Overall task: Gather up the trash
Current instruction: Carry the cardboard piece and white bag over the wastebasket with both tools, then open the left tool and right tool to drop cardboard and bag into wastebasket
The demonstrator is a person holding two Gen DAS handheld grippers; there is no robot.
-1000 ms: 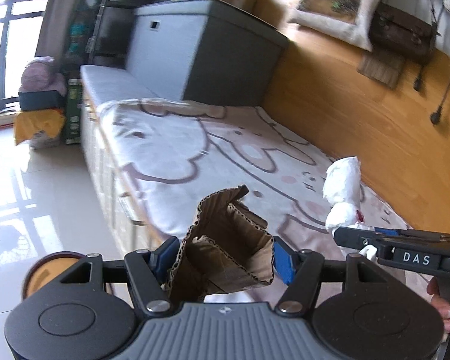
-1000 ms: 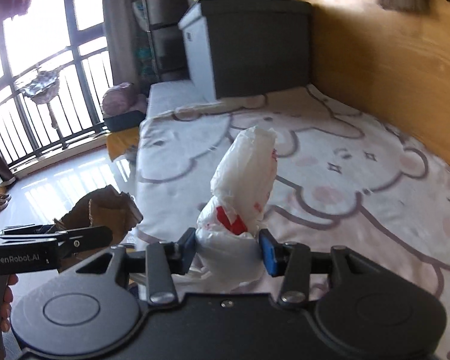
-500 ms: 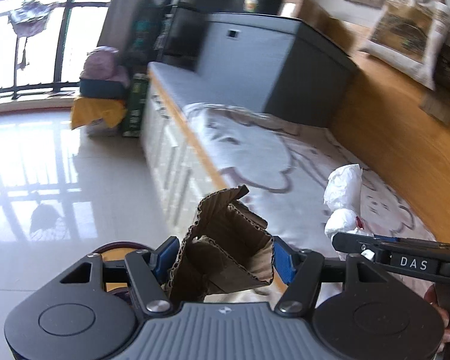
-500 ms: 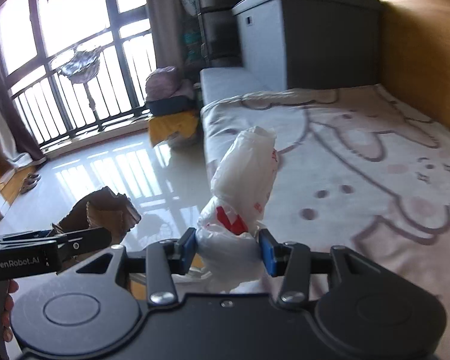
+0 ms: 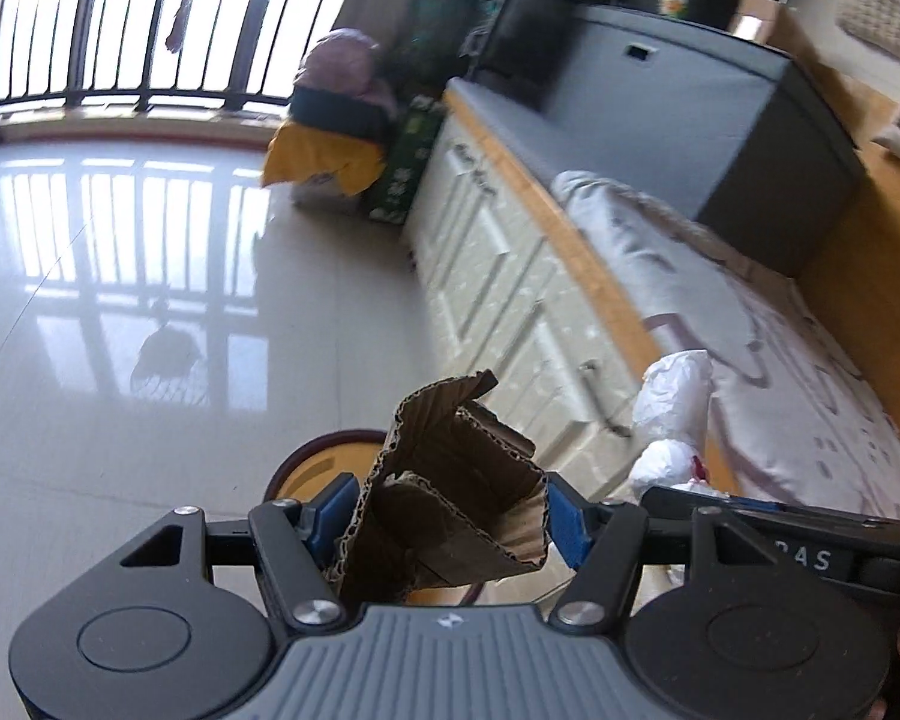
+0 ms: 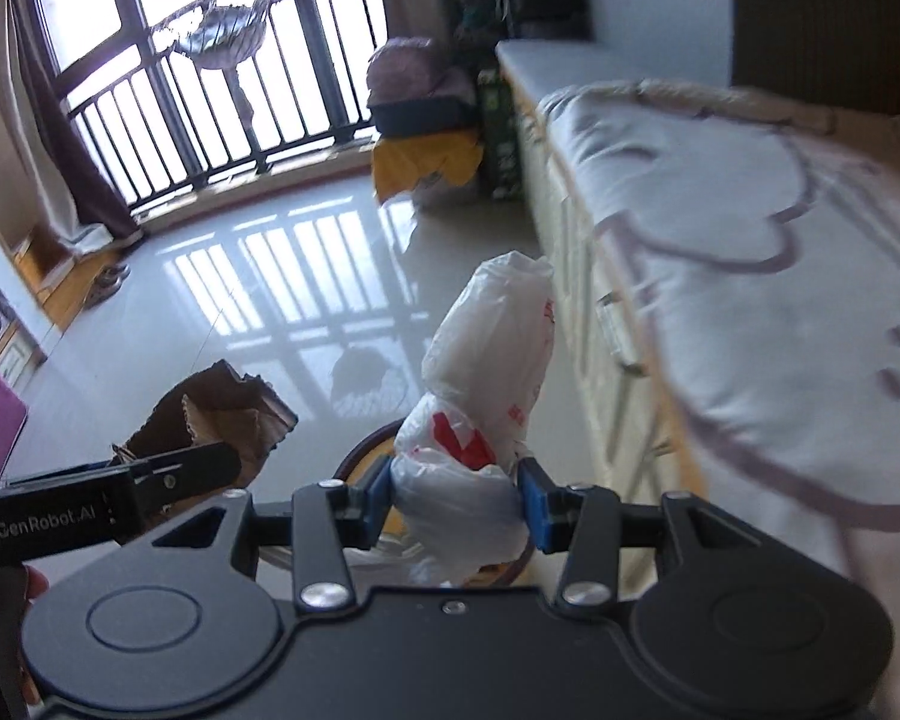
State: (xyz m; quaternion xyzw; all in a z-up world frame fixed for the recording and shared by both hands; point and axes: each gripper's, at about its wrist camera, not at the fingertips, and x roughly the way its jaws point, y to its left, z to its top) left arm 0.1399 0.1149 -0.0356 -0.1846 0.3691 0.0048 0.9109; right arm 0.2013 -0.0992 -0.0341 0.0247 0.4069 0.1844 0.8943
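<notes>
L gripper (image 5: 444, 519) is clamping a crumpled brown cardboard scrap (image 5: 450, 492), corrugated edges torn; R gripper (image 6: 456, 501) is pinching a bunched white plastic bag (image 6: 486, 384) w/ red print. Both are hanging over a round bin (image 5: 324, 462) w/ dark red rim, partly hidden behind the trash. To the right, a cream drawer front (image 5: 510, 300) is running alongside under a printed blanket (image 6: 750, 252). Beyond, glossy tiled floor (image 5: 120, 300) is lying open toward the balcony railing (image 6: 222, 114).

Home living rm/bedroom: printed blanket (image 6: 750, 276) lying on built-in bench w/ drawers (image 5: 510, 300), glossy tile floor (image 5: 120, 330) reflecting balcony railing (image 6: 210, 120), curtain (image 6: 36, 120) hanging beside window.
</notes>
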